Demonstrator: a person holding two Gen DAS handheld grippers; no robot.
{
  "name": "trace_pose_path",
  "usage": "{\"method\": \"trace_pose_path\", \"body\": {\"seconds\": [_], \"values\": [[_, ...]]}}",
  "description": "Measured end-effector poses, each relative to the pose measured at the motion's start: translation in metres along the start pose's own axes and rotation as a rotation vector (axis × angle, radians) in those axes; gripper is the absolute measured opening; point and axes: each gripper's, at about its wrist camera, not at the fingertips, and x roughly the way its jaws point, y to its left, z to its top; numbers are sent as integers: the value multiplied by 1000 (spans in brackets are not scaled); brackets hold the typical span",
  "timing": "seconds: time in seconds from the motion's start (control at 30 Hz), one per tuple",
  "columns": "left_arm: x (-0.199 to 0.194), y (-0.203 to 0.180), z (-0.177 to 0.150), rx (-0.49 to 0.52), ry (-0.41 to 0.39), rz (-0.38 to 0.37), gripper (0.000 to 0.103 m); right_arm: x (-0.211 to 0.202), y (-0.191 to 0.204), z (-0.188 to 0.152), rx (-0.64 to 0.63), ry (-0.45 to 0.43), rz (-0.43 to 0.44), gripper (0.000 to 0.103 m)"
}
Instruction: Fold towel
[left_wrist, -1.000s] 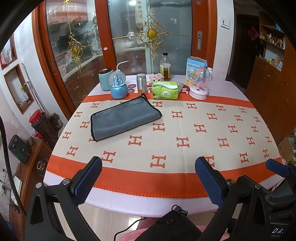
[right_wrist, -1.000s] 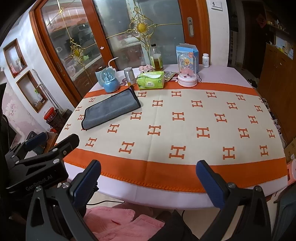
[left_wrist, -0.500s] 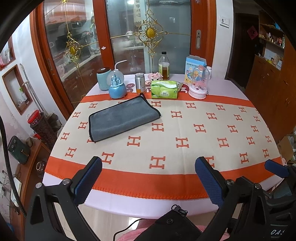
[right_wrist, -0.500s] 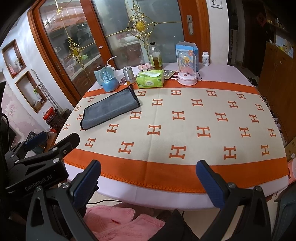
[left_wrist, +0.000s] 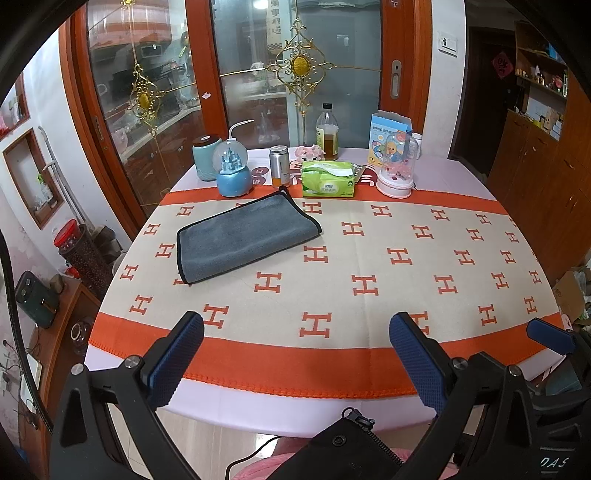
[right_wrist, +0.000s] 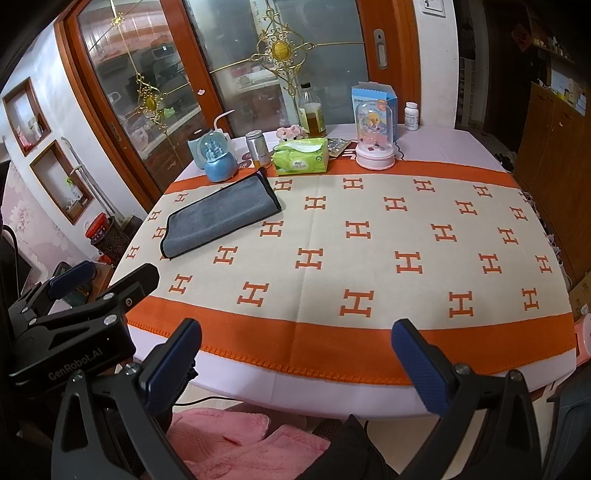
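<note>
A grey towel with black edging (left_wrist: 243, 236) lies folded flat on the far left of the table; it also shows in the right wrist view (right_wrist: 221, 214). My left gripper (left_wrist: 295, 354) is open and empty, held at the table's near edge, well short of the towel. My right gripper (right_wrist: 297, 362) is open and empty at the near edge too, to the right of the left one. The left gripper's body (right_wrist: 74, 325) shows at the lower left of the right wrist view.
An orange and cream tablecloth (left_wrist: 369, 258) covers the table. Along the far edge stand a blue snow globe (left_wrist: 232, 177), a metal can (left_wrist: 279, 166), a green tissue pack (left_wrist: 328, 181), a bottle (left_wrist: 327, 133), a pink dome toy (left_wrist: 397, 166) and a blue box (left_wrist: 388, 129). Glass doors stand behind.
Both views have shifted slightly; the grippers have edged a little closer to the table. The towel has not moved. Both grippers stay open.
</note>
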Motion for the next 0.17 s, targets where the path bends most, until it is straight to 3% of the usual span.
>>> {"method": "trace_pose_path", "body": {"seconds": [0.17], "values": [[2,4,0,-3,1,-3,100,4,4,-1,-2,3,-1,103]]}}
